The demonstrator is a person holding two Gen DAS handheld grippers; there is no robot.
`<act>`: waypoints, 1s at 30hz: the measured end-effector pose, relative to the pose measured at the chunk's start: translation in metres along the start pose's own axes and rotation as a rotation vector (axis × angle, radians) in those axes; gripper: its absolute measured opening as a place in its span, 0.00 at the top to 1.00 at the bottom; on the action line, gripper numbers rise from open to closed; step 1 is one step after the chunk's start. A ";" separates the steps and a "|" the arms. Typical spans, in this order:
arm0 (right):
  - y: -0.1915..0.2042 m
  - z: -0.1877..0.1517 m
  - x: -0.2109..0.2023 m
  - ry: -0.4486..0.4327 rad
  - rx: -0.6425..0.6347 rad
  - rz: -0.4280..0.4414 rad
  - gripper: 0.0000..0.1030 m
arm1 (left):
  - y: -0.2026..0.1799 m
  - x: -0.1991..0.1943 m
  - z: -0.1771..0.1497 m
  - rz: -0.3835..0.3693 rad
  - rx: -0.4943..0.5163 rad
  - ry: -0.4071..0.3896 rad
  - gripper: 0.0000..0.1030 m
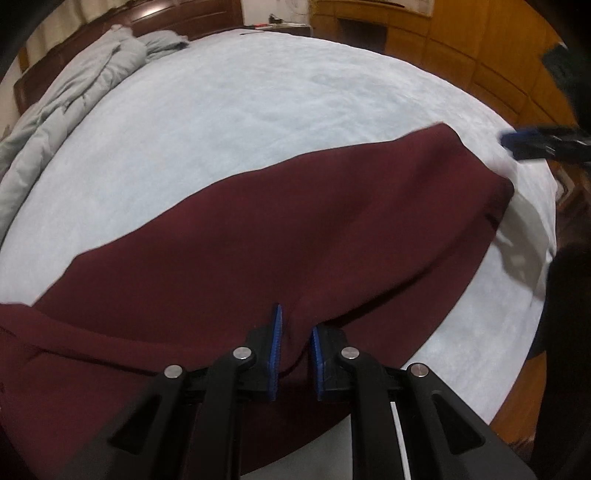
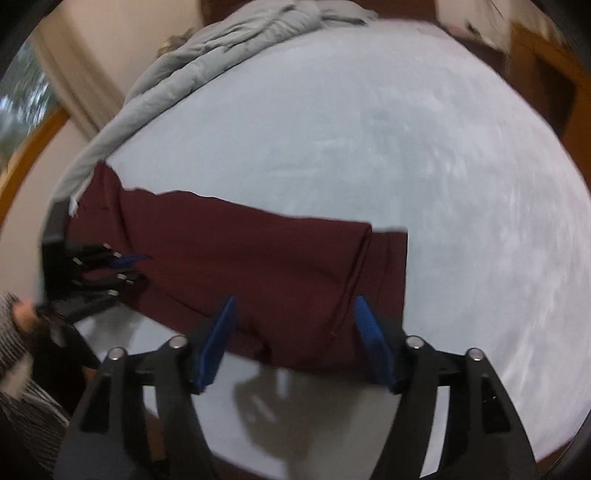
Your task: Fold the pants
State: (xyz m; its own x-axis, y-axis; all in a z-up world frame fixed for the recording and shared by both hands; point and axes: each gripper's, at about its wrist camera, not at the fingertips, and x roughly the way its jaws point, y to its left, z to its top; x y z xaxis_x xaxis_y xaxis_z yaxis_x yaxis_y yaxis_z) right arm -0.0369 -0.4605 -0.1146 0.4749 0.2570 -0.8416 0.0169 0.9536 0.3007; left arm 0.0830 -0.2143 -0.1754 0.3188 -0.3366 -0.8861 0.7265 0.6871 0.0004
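Dark red pants (image 1: 258, 236) lie folded lengthwise on a pale blue bed (image 1: 240, 103). My left gripper (image 1: 295, 332) is shut on a ridge of the pants' fabric near the front edge. In the right wrist view the pants (image 2: 258, 258) stretch from left to right, with one leg end folded over and a drawstring hanging. My right gripper (image 2: 295, 317) is open, above the near edge of the pants, holding nothing. The left gripper also shows in the right wrist view (image 2: 136, 267), on the pants' left end. The right gripper also shows in the left wrist view (image 1: 517, 144), beyond the pants' far end.
A crumpled grey duvet (image 1: 74, 92) lies along the far left side of the bed, also in the right wrist view (image 2: 207, 59). A dark wooden headboard (image 1: 177, 18) and orange wooden cabinets (image 1: 461, 48) stand behind. The bed's front edge (image 2: 332, 454) is close below my right gripper.
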 end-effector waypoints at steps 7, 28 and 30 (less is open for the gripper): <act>0.003 -0.032 -0.002 0.022 0.364 0.261 0.25 | 0.008 0.001 0.000 -0.030 -0.094 -0.011 0.85; -0.014 -0.030 0.059 -0.010 0.719 0.260 0.85 | 0.029 -0.020 0.005 -0.121 -0.169 -0.048 0.84; -0.005 -0.020 0.048 -0.053 0.642 0.219 0.86 | 0.027 -0.025 0.006 -0.113 -0.163 -0.057 0.84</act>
State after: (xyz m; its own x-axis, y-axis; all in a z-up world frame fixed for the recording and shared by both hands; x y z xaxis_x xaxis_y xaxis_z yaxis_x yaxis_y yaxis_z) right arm -0.0324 -0.4500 -0.1654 0.5689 0.4101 -0.7129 0.4265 0.5940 0.6821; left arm 0.0988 -0.1913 -0.1505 0.2779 -0.4504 -0.8485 0.6529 0.7364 -0.1771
